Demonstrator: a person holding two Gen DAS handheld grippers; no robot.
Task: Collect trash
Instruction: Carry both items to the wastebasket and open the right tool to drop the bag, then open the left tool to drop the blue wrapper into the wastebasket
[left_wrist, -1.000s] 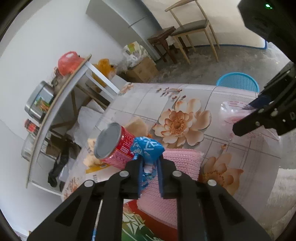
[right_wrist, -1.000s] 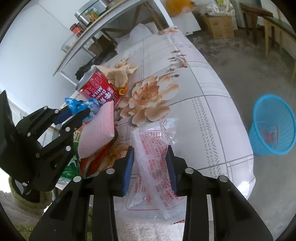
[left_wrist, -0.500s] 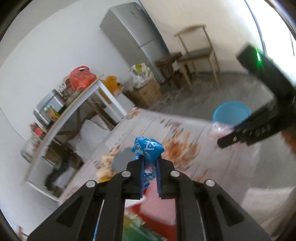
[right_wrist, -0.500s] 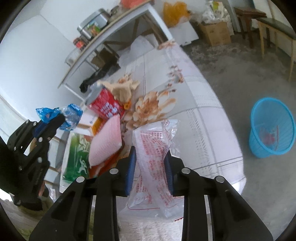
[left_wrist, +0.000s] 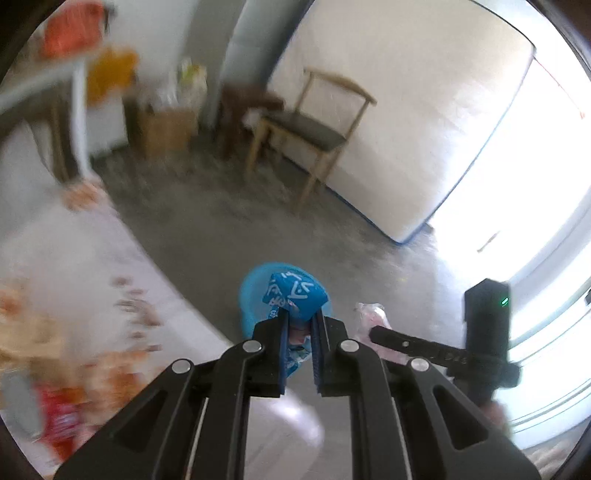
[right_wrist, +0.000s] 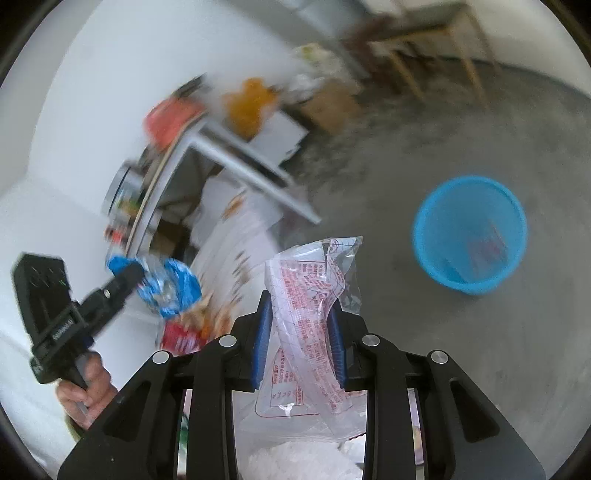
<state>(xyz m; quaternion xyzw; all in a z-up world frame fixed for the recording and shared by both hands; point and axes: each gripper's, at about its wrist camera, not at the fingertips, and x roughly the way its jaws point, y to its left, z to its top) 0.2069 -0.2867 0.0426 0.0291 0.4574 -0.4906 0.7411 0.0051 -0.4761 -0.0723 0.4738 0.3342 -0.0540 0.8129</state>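
The left hand-held gripper (left_wrist: 300, 326) pinched a crinkly blue wrapper (left_wrist: 293, 295). The right hand-held gripper (right_wrist: 299, 332) squeezed a thin, floppy plastic bag (right_wrist: 310, 295) at its middle. Both looked light and soft.

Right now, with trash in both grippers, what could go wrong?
The clear bag hangs loose and long from the right hand-held gripper; it may flutter and miss the blue bin. The blue wrapper is pinched only at one end by the left hand-held gripper and could slip onto the floor.
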